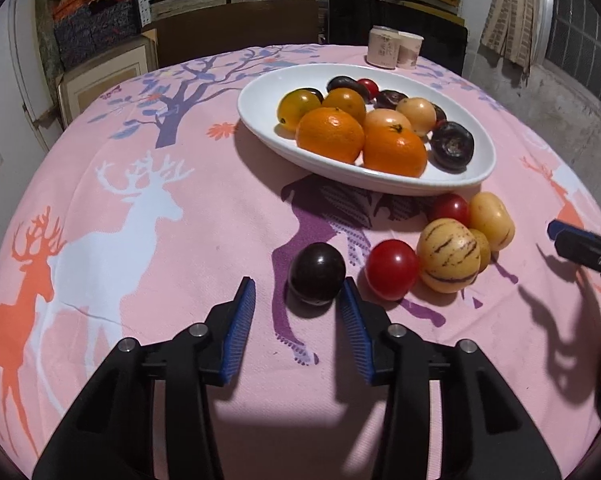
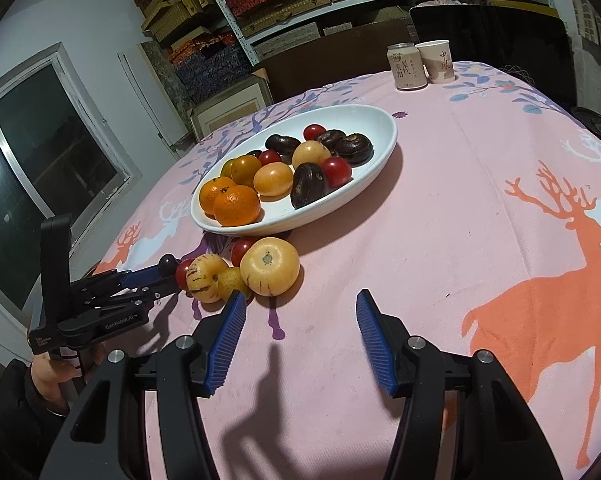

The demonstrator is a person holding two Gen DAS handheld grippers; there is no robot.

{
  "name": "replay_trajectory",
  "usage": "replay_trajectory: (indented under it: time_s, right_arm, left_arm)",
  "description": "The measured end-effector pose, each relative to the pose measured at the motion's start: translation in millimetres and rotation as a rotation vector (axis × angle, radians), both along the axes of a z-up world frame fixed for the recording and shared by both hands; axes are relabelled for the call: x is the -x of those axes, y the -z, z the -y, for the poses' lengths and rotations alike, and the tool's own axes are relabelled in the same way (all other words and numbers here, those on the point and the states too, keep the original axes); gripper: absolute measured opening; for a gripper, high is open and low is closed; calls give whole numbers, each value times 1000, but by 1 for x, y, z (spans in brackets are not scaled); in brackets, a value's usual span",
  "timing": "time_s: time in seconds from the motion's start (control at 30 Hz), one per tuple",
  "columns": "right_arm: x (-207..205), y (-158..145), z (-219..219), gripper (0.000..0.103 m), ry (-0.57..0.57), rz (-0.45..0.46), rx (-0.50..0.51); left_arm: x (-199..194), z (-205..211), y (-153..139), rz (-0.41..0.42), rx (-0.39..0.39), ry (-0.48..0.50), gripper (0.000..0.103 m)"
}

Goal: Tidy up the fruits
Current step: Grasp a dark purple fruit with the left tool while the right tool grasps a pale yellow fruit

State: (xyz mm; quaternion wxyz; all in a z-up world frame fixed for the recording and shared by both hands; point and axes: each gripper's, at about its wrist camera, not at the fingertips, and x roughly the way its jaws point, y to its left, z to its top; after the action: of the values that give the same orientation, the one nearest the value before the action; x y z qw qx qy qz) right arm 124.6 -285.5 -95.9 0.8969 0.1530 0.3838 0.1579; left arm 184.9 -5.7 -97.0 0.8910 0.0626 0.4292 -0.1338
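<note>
**Entry: loose fruit beside the oval dish, dark plum about to be taken**

- Left claw [image 1: 298, 294]: spread apart, gripping nothing. It is lowered to the surface [image 1: 204, 248] with the dark plum [image 1: 317, 273] just ahead of the gap and toward the right finger [image 1: 354, 308], likely lined up for a pinch.
- Dark plum: lies on the pink deer-print cloth, apart from the dish, nearest of the loose fruit. Near-round, so no clear long axis; which way its stem end faces cannot be told.
- Right claw [image 2: 300, 312]: spread wide, empty, hovering over bare cloth well clear of the fruit, seemingly waiting its turn.
- White oval dish [image 1: 260, 100]: long axis runs from far left to near right in the left wrist view. Holds mandarins [image 1: 330, 140], yellow fruits, small red fruits and dark flattish fruits, so much sorting appears done.
- Loose cluster beside the dish's near rim: striped pepino melon [image 1: 448, 256], red cherry tomato [image 1: 391, 269], second tomato, further yellow fruits, touching one another.
- Far edge: drink can [image 2: 407, 66] and paper cup [image 2: 436, 61], upright, side by side.
</note>
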Motion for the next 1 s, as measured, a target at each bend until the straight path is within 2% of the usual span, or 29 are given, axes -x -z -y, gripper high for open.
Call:
replay_trajectory:
  time_s: [0.13, 0.47, 0.5, 0.53, 0.6, 0.77, 0.93, 1.0]
  right_arm:
    - [0, 2, 1, 58, 5, -9, -7]
    - [-1, 3, 1, 58, 1, -16, -11]
    - [-1, 3, 1, 58, 0, -17, -13]
    - [-1, 4, 1, 58, 0, -18, -15]
    - [-1, 4, 1, 58, 0, -18, -16]
    - [-1, 4, 1, 58, 2, -15, -16]
    - [-5, 2, -12, 58, -25, -31, 53]
    - [-7, -2, -25, 58, -48, -7, 134]
  left_arm:
    - [-4, -3, -4, 23, 9, -20, 45]
    - [-16, -1, -1, -1, 39, -22, 47]
    - [-16, -1, -2, 3, 40, -21, 43]
    - [-16, 0, -2, 8, 44, -12, 35]
    - [-13, 4, -4, 22, 36, 7, 29]
    - [-5, 9, -8, 54, 39, 39, 29]
    - [-6, 8, -6, 34, 55, 38, 30]
    - [-10, 9, -2, 6, 58, 40, 38]
